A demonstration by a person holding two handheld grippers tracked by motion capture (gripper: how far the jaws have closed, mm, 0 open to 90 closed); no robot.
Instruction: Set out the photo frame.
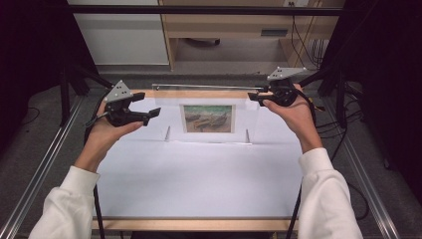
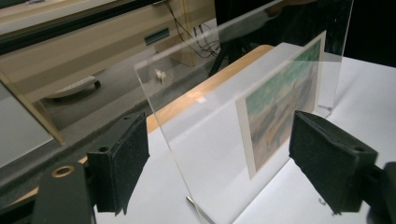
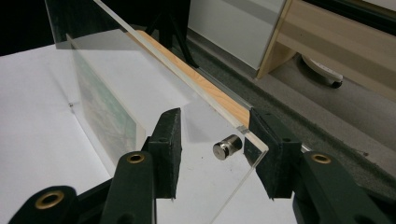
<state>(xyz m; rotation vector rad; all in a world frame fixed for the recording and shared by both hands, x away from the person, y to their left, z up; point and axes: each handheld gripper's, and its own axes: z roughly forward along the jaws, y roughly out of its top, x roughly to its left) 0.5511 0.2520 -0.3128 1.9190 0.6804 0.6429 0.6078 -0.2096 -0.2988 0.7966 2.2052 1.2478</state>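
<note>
**Table surface check**

You are working at a wooden table (image 1: 199, 224) that is carrying a white sheet (image 1: 199, 174) over most of its top. A clear acrylic frame (image 1: 209, 119) is standing upright on the sheet near the far edge, holding a small painted picture (image 1: 208, 118).

picture's subject (image 1: 207, 118) too small to tell — acrylic frame (image 3: 140, 107) cut off at top edge
</note>
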